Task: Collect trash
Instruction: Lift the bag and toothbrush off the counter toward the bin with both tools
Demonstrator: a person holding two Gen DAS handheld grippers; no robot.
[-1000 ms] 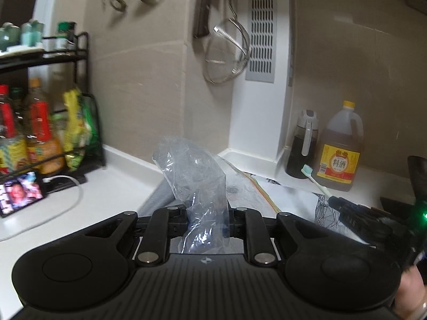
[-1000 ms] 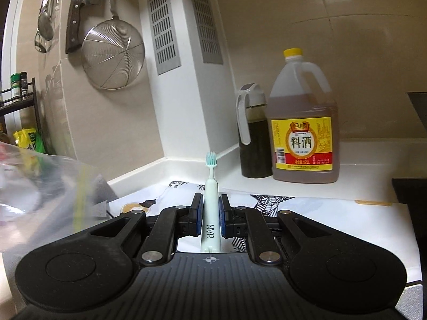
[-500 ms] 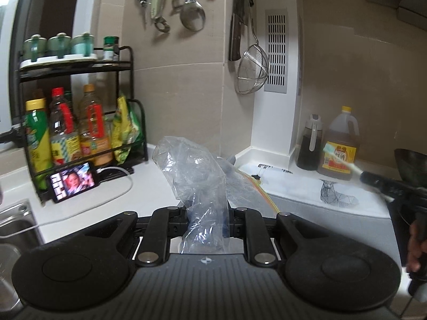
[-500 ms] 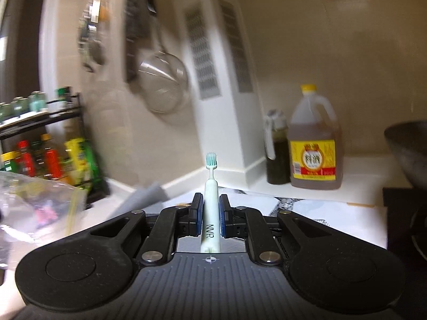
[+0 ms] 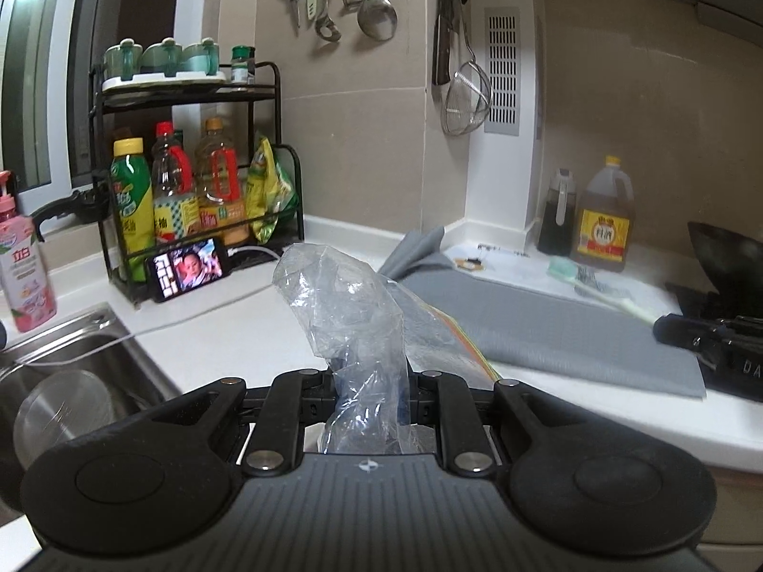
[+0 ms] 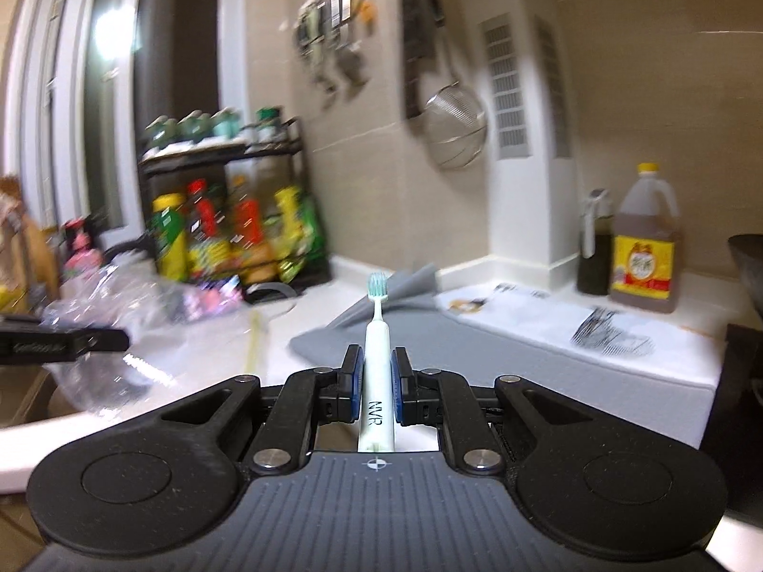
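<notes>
Above the counter edge [image 5: 620,434], right hand-held gripper [image 6: 375,383] clamps toothbrush [image 6: 376,367].

The left gripper [image 5: 369,388] pinches a clear bag [image 5: 348,300] at six o'clock, with the right gripper [image 5: 667,326] holding a toothbrush [image 5: 601,293] at three o'clock above a grey mat [image 5: 548,329].
</notes>
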